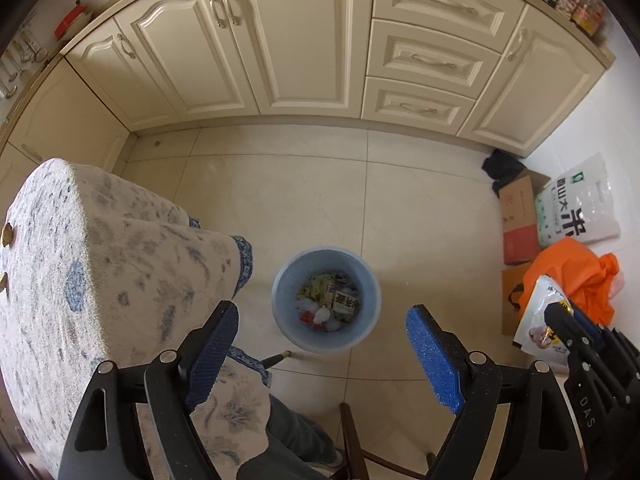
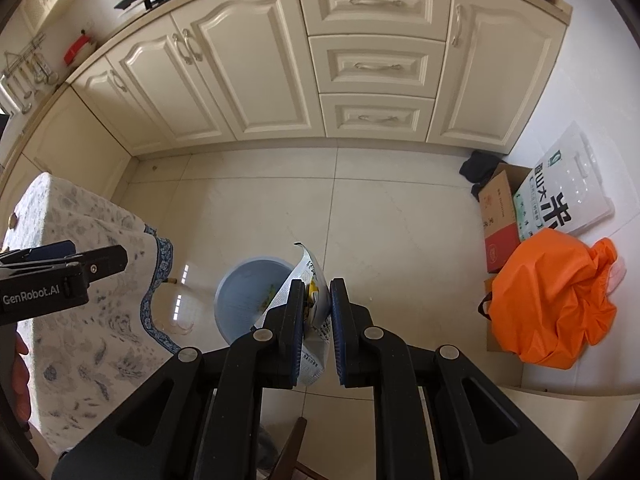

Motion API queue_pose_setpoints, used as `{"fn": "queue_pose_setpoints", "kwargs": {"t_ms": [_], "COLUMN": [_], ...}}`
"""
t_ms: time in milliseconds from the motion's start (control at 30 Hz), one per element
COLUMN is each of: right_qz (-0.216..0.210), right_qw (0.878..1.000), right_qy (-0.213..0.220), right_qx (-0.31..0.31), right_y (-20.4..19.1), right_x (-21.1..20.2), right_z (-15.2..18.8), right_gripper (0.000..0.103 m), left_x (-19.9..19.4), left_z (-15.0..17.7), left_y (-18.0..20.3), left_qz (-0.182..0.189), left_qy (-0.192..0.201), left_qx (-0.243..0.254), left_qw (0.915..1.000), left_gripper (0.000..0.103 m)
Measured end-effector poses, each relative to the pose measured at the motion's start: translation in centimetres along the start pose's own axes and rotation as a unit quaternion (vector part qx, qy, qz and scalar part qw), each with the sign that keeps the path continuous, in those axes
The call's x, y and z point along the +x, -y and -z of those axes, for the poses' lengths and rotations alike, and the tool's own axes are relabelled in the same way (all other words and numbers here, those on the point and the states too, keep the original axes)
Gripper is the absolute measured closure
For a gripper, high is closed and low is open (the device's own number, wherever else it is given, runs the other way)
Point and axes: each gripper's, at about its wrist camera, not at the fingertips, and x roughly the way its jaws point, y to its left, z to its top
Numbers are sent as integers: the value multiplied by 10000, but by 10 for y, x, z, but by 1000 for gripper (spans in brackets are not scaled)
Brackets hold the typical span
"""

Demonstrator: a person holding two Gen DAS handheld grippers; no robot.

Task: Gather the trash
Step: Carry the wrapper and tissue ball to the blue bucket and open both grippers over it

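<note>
Bin [image 1: 326,298] on the floor [image 1: 304,196] below my grippers

Trash [image 1: 328,300] lies in it — table [image 1: 100,264] to its left, boxes [image 1: 520,220] and bags [image 1: 576,276] to its right, cabinets [image 1: 296,40] behind.

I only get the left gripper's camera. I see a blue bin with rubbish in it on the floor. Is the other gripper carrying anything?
Observer: Yes. The right gripper is clamped shut on a crinkly white food wrapper.
Operator: Where is that wrapper relative to the bin?
Observer: In the right camera it hangs over the near right edge of the blue bin.
Operator: Is my own gripper holding something?
Observer: No. The left gripper stands open with nothing between its pads; the right camera shows it beside the flowered tablecloth.
</note>
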Motion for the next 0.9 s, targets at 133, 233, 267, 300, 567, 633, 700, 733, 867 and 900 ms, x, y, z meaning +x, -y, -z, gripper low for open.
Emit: {"fn": "queue_pose_setpoints", "kwargs": {"t_ms": [133,233,267,300,567,633,700,733,867,900], "right_qz": [-35,-79,-99,-134,-392,-398,-404,-379,-301,-263], "right_qw": [9999,9997,9995,9993,9962,9952,9949,9953,9943,9942], "right_qy": [-34,-78,-95,-114,-231,-226,-271,-302,-352,-385], "right_qx": [-95,-228,-271,-323,-745,-864,-880,-839,-965,-968], "right_y": [-14,-29,-35,-42,-103,-120,-132,-139,-161,-164], "right_x": [5,11,12,15,29,32,37,39,45,46], "right_z": [-5,-10,-11,-13,-25,-30,-33,-34,-38,-38], "right_gripper": [90,90,90,90,90,90,88,88,81,74], "left_x": [-2,-6,-8,-10,-30,-37,-43,-44,-48,-48], "left_z": [3,6,8,10,20,24,28,30,37,39], "left_y": [-15,-26,-31,-36,-85,-100,-115,-121,-141,-146], "left_qz": [-13,20,41,46,73,45,32,37,74,92], "left_qy": [-49,-64,-55,-44,90,166,221,232,225,214], "left_qx": [-66,-127,-153,-180,-500,-596,-709,-755,-925,-976], "left_qw": [10000,9999,9999,9998,9987,9981,9972,9969,9954,9949], "left_gripper": [21,21,21,20,20,20,18,18,18,18]}}
